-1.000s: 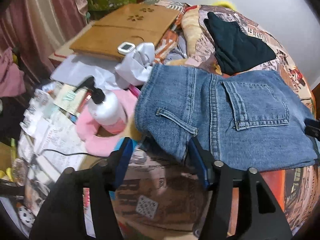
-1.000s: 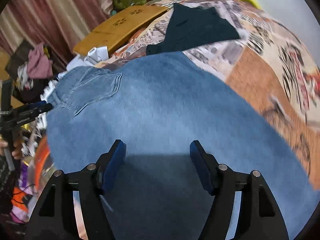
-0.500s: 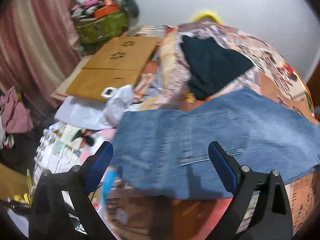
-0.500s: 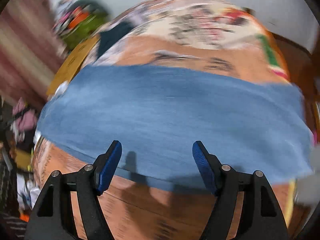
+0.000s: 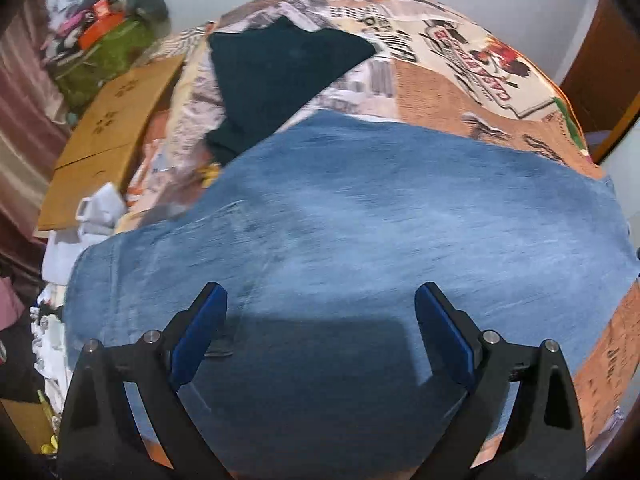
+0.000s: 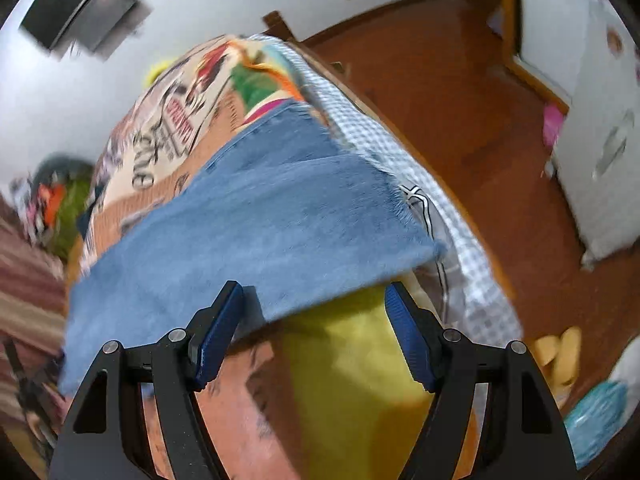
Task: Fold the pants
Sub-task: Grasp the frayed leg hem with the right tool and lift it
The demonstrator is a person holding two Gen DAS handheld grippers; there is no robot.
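Observation:
Blue jeans lie flat across the patterned bedspread, legs stretched toward the right. My left gripper is open and empty, hovering over the jeans' upper leg area. In the right wrist view the frayed leg hems lie near the bed's right edge. My right gripper is open and empty, just in front of the near edge of the leg ends, above the bedspread.
A dark folded garment lies on the bed behind the jeans. A wooden board and white clutter sit at the left. A checked sheet hangs at the bed's right edge above the wooden floor.
Both grippers swept right along the jeans. The left moved from the waistband to over the legs and opened wider. The right moved to the leg hems at the bed's edge.

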